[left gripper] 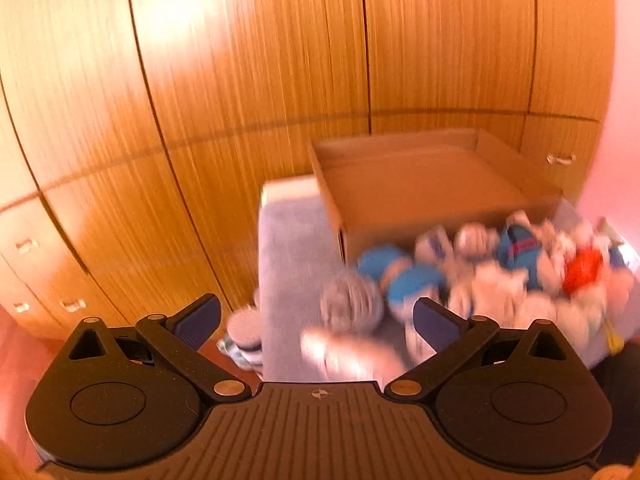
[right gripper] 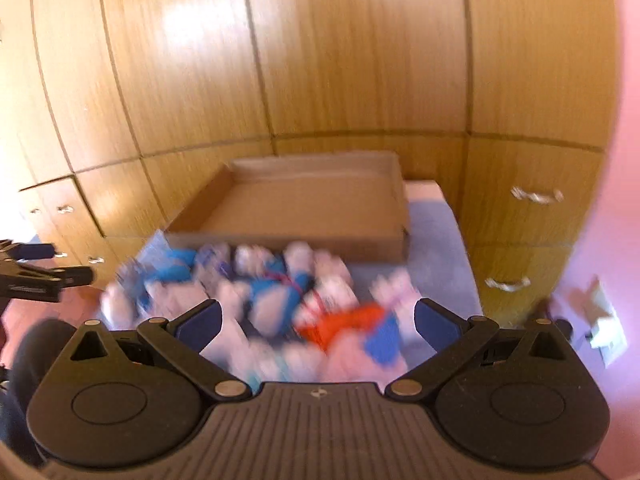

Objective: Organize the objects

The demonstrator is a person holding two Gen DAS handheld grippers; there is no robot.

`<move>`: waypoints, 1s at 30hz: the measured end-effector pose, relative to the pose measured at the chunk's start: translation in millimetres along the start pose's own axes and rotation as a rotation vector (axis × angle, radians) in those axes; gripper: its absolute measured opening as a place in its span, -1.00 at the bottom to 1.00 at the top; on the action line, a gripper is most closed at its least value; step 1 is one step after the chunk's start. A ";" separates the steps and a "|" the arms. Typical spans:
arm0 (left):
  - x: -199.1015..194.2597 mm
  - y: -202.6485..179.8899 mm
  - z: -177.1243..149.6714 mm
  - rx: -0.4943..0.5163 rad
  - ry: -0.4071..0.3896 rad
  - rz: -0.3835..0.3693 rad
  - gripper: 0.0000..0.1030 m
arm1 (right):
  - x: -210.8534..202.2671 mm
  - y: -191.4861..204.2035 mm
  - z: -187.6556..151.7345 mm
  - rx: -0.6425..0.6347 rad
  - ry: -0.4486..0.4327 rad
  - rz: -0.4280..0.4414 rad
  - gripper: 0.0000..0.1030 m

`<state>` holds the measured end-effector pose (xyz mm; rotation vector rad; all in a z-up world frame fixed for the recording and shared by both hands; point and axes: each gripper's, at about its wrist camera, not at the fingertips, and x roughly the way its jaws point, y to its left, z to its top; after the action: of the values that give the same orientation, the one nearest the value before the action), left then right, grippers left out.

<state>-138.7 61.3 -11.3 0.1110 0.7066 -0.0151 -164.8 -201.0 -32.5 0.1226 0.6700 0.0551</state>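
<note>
A blurred heap of rolled socks (left gripper: 480, 276) in white, blue, grey and red lies on a blue-grey surface (left gripper: 292, 264). Behind it stands an empty shallow cardboard box (left gripper: 420, 184). My left gripper (left gripper: 316, 320) is open and empty, above the heap's left end near a grey roll (left gripper: 350, 304). In the right wrist view the heap (right gripper: 260, 300) lies in front of the box (right gripper: 304, 204), with a red piece (right gripper: 344, 324) near the front. My right gripper (right gripper: 316, 320) is open and empty above the heap. The left gripper (right gripper: 44, 268) shows at the left edge.
A wooden wardrobe wall with drawers and metal handles (right gripper: 536, 196) stands behind the surface. A pink wall (right gripper: 600, 240) is at the right. More rolled items (left gripper: 244, 332) sit low beside the surface's left edge, over a reddish floor (left gripper: 24, 356).
</note>
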 end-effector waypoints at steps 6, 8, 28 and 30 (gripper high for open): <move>21.3 -3.7 -22.9 -0.028 0.054 -0.078 0.99 | 22.1 -12.2 -14.7 0.019 0.044 -0.045 0.77; 26.0 -3.9 -24.6 -0.024 0.058 -0.077 0.99 | 26.2 -11.6 -15.4 0.018 0.051 -0.044 0.77; 60.7 2.6 -30.8 -0.001 0.057 -0.227 0.58 | 46.2 -33.6 -39.9 0.170 0.097 0.096 0.25; 59.5 2.4 -31.6 0.008 0.054 -0.224 0.48 | 44.0 -34.1 -39.9 0.158 0.090 0.135 0.01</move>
<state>-113.8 68.4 -73.5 0.0397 0.7705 -0.2297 -154.8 -227.0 -95.0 0.3191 0.7550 0.1381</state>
